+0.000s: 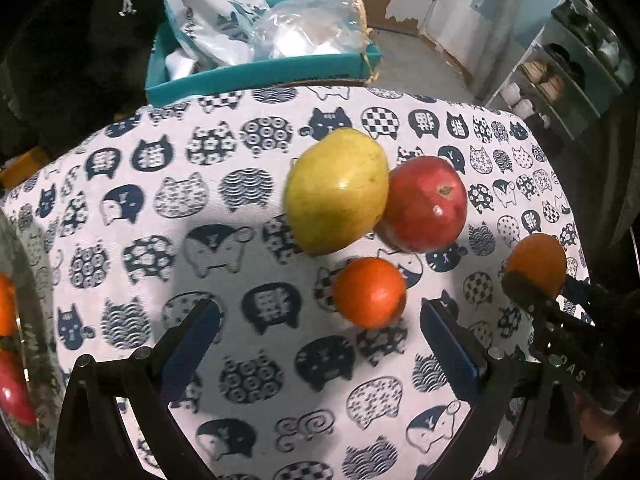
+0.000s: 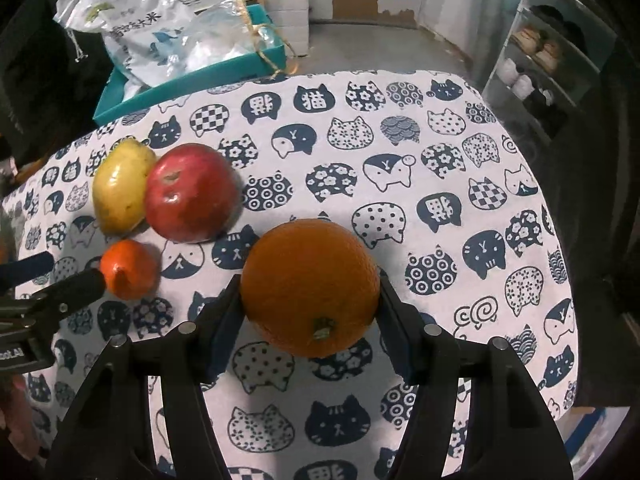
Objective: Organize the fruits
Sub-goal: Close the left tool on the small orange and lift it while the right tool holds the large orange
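I have the big orange [image 2: 310,286] pinched between my right gripper's [image 2: 310,300] pads at centre frame, stem scar facing me, skin dull and pebbled. My left gripper [image 1: 320,328] stands spread, the small tangerine [image 1: 370,292] just above its right finger.

Right hand-held gripper [image 2: 310,300] clamped, left [image 1: 320,328] spread.

Table under a white cloth [image 2: 400,92] printed with navy cat heads. Directly on it, ahead-left of the right tool: yellow mango [image 2: 120,188] touching red apple [image 2: 192,192], small tangerine [image 2: 130,268] just nearer. Teal tray [image 2: 176,92] beyond the far edge.
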`<state>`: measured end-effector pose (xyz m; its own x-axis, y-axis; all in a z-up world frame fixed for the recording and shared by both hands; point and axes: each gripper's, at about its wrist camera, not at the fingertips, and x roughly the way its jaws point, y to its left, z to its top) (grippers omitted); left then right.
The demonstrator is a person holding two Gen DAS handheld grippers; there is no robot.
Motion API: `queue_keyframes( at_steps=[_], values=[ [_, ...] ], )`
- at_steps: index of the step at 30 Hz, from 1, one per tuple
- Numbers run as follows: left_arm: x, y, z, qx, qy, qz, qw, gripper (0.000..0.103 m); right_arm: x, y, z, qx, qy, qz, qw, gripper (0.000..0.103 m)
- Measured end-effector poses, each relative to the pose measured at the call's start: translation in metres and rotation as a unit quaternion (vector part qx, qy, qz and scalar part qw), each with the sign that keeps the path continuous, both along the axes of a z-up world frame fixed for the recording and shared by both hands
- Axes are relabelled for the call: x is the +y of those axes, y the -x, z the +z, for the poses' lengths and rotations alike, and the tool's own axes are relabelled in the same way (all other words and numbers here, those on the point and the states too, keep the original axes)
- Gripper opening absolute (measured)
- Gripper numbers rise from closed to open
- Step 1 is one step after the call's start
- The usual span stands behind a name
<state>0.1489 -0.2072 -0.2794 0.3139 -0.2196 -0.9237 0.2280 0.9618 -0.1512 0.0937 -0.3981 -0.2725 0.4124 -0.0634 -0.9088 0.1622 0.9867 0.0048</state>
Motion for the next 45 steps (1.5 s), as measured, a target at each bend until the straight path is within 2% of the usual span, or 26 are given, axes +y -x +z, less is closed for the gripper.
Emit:
queue_keyframes(
  at_steps=[5, 7, 9, 13, 17, 19, 25, 45],
  values=[
    [-0.012, -0.004, -0.011, 0.008, -0.007, -0.004, 0.9999, 0.099, -0.004, 0.001, -0.005, 0.004, -0.005, -0.001, 1.0, 0.063],
    [-0.015, -0.006, -0.016, 0.013, -0.003, -0.003, 0.9999, 0.092, -0.006, 0.002, -0.005, 0.005, -0.007, -0.003, 1.0, 0.063],
    [-0.017, -0.008, -0.021, 0.021, -0.002, -0.003, 0.9998, 0.08, -0.007, 0.002, -0.006, 0.006, -0.011, -0.004, 1.0, 0.063],
    [-0.018, -0.008, -0.025, 0.03, 0.014, -0.009, 0.9994, 0.071, -0.006, 0.001, -0.006, 0.006, -0.012, -0.002, 1.0, 0.063],
    [-0.024, -0.005, -0.019, 0.024, 0.031, -0.031, 0.9988, 0.045, -0.004, 0.001, -0.007, 0.006, -0.011, 0.0, 1.0, 0.063],
    [-0.028, -0.003, -0.017, 0.017, 0.012, -0.037, 0.9991, 0.045, -0.003, 0.0, -0.006, 0.007, -0.009, 0.001, 1.0, 0.063],
    [-0.025, 0.004, -0.011, 0.0, 0.0, -0.042, 0.9991, 0.044, 0.002, 0.002, 0.001, 0.0, 0.003, 0.008, 1.0, 0.063],
    [0.008, 0.034, 0.061, -0.08, 0.006, -0.036, 0.9961, 0.044, 0.022, 0.022, 0.062, -0.048, 0.036, 0.028, 0.998, 0.063]
  ],
)
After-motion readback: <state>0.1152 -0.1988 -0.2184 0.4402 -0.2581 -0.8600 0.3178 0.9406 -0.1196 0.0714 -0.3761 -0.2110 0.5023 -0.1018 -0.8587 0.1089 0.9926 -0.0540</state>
